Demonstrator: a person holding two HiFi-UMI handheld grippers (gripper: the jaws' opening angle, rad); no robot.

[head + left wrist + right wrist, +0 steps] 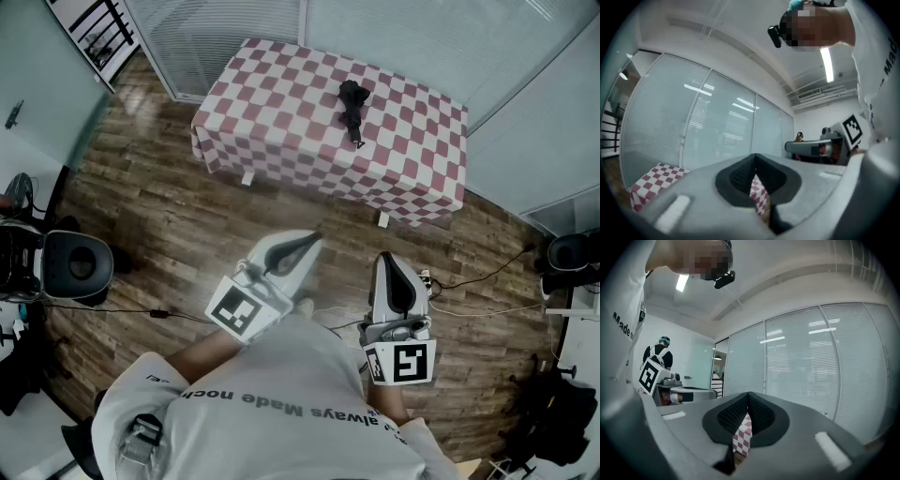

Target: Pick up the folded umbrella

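Observation:
The folded umbrella is black and lies on the red-and-white checked table at the far side of the room, handle end toward me. Both grippers are held near my body, well short of the table, pointing level toward it. My left gripper is shut with nothing between its jaws; in the left gripper view its jaws meet at the tip, with checked cloth beyond. My right gripper is also shut and empty, and its jaws touch, with a strip of cloth seen through the gap. Neither gripper view shows the umbrella.
Wooden floor lies between me and the table. An office chair stands at the left, another chair at the right. Cables run over the floor at the right. Glass walls with blinds stand behind the table.

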